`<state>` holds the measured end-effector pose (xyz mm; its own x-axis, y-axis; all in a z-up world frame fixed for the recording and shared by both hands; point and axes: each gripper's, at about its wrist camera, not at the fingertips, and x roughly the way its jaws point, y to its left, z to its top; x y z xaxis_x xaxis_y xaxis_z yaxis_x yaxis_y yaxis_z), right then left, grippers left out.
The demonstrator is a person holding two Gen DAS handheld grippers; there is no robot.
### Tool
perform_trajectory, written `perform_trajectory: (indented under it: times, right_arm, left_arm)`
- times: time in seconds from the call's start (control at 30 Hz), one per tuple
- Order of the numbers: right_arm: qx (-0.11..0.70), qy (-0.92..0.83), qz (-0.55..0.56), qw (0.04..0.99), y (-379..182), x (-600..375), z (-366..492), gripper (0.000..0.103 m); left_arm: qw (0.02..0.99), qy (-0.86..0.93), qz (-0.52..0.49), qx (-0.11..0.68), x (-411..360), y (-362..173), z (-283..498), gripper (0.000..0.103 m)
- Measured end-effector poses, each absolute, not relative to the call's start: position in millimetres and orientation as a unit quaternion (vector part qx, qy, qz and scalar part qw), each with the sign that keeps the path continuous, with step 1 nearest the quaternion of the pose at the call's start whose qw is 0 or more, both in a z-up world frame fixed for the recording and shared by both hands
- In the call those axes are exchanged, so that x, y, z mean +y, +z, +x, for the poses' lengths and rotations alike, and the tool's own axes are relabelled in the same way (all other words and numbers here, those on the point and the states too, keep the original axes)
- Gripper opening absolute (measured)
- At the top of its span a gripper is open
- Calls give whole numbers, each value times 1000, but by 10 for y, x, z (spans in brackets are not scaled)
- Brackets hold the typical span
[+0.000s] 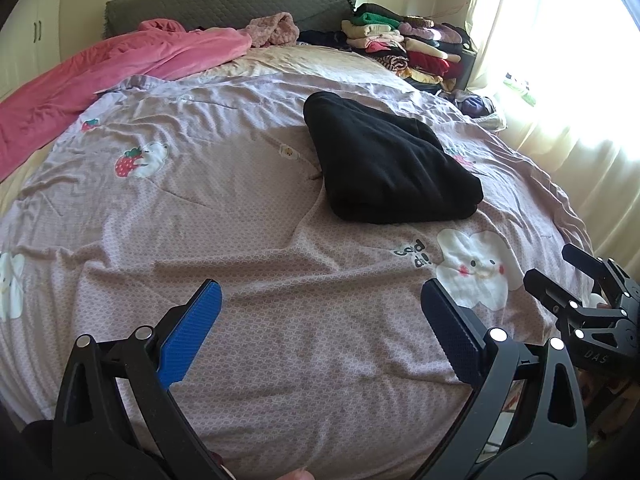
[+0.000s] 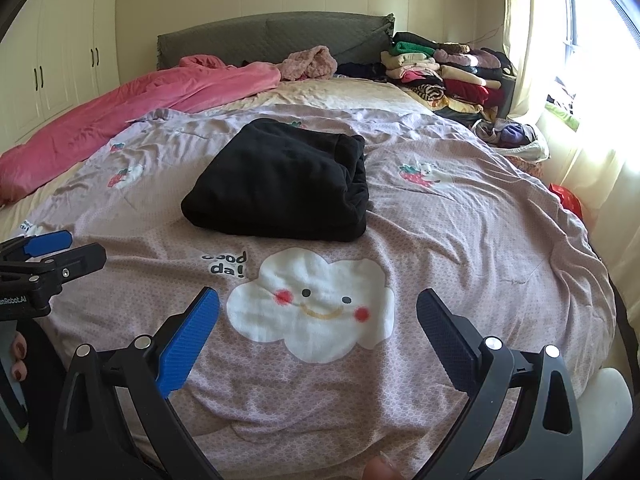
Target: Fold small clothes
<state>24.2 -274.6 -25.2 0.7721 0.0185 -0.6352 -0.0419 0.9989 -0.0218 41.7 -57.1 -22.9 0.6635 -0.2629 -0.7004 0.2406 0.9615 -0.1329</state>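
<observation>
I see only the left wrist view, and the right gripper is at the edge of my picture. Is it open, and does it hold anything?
Observer: The right gripper is wide open and empty, above the smiling cloud print.
Operator: Is anything beside the bed on the window side?
Observer: Yes, a red object shows just past the bed's edge, near the curtain.
Operator: What about the far right side of the black garment?
Observer: The black garment shows stacked folded layers along that side.

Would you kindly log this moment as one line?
left gripper: open, empty | right gripper: open, empty | black garment: folded on bed
</observation>
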Motion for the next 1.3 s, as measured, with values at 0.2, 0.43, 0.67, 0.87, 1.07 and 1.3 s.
perform_trajectory:
  times: [0.2, 0.43, 0.67, 0.87, 1.07, 1.3]
  right_arm:
    - [337, 18, -18, 941, -261, -2741, 243, 98]
    - [340, 17, -18, 940, -272, -2736, 237, 98]
    - [338, 16, -18, 941, -282, -2728, 237, 98]
    - [340, 16, -18, 940, -292, -2726, 238, 98]
    - [343, 17, -16, 939, -306, -2716, 228, 98]
    - [344, 13, -14, 939, -308, -2715, 218, 98]
  left_arm:
    - [912, -140, -15, 385, -571, -227, 414, 93]
    - [912, -140, -15, 385, -565, -213, 413, 93]
    - [912, -140, -16, 385, -566, -213, 410, 93]
    - [912, -140, -17, 384, -563, -214, 410, 93]
    - [912, -141, -17, 385, -553, -213, 410, 93]
    - [912, -139, -13, 386, -556, -216, 412, 93]
